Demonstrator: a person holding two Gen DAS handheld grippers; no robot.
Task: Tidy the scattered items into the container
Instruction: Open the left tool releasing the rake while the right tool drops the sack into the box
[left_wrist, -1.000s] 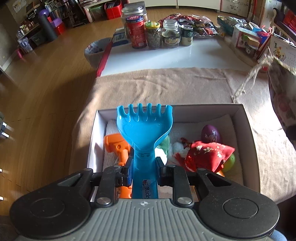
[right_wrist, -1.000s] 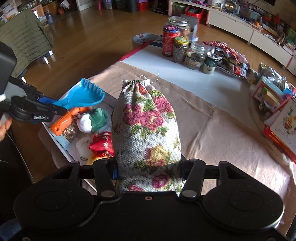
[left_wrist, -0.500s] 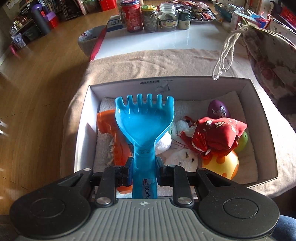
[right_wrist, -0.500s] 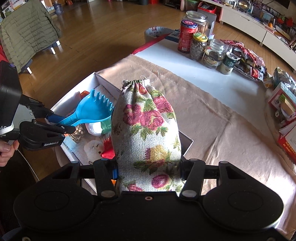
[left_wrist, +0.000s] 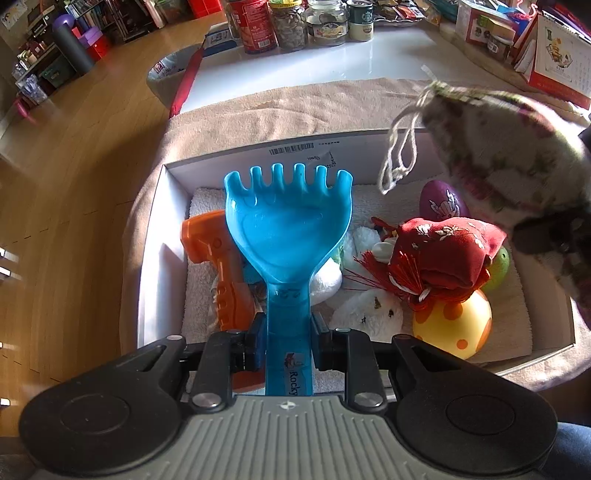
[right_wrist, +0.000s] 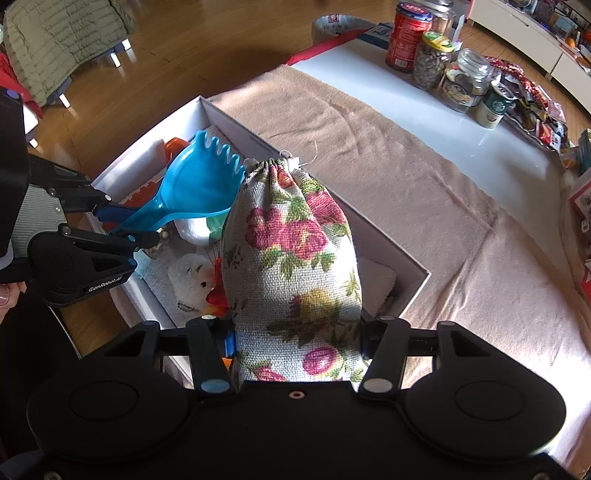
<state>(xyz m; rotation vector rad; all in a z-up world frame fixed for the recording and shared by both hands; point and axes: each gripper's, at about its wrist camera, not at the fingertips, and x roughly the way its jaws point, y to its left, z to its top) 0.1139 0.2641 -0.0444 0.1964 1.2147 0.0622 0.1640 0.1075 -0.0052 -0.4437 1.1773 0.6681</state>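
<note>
My left gripper (left_wrist: 288, 343) is shut on the handle of a blue toy rake (left_wrist: 288, 225), which hangs over the left half of the white box (left_wrist: 162, 229). The right gripper (right_wrist: 297, 334) is shut on a flowered drawstring bag (right_wrist: 291, 266), held above the box's right side (right_wrist: 410, 266). In the left wrist view that bag (left_wrist: 509, 155) hangs at the upper right. Inside the box lie an orange toy drill (left_wrist: 218, 266), a red cloth pouch (left_wrist: 443, 254), a purple egg (left_wrist: 441, 199), a yellow spotted egg (left_wrist: 454, 321) and white plush toys (left_wrist: 365, 314).
The box sits on a beige cloth (right_wrist: 424, 177) at the table's near left corner. Jars and cans (right_wrist: 432, 59) stand on the white tabletop behind. Packets and boxes (left_wrist: 517, 40) crowd the far right. Wooden floor (left_wrist: 66, 166) lies to the left.
Both grippers have come down toward the box. The rake now hangs lower over the toys, and the flowered bag has moved left over the box's right side.
</note>
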